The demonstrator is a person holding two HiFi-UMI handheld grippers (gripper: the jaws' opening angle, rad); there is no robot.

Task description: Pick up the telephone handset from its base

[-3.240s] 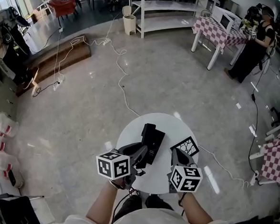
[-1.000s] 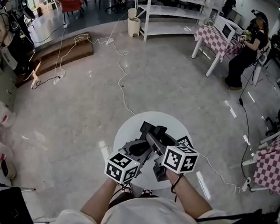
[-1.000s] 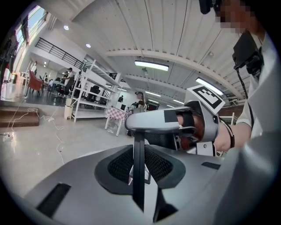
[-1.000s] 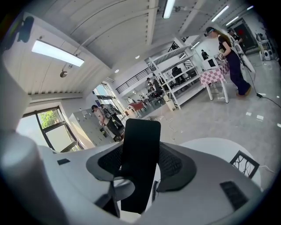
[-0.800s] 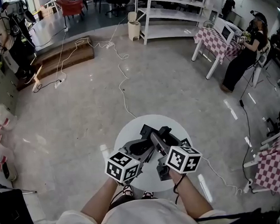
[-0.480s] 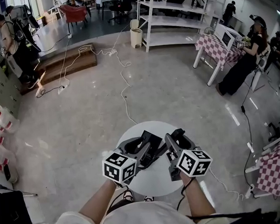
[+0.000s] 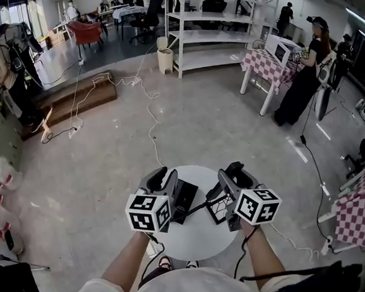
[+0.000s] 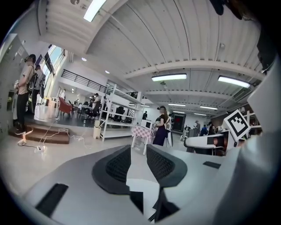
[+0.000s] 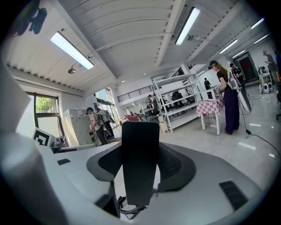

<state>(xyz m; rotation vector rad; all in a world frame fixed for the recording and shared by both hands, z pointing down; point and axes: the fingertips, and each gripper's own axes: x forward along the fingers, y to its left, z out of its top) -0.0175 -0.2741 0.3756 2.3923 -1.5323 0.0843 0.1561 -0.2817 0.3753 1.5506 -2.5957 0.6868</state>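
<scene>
Bright overhead strip lighting, fisheye edges

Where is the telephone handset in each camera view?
Head view: handset just right of centre, at the right gripper tip.
Left gripper view: cannot make it out.
Right gripper view: dead centre, upright, clamped between the jaws.
Shared landmark: the white shelving rack.

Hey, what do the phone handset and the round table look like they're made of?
Handset: likely black plastic, matte; its flat face with rounded corners shows almost no glare. Table: smooth white top with a soft sheen, perhaps laminate or painted metal; the look leaves that open.
</scene>
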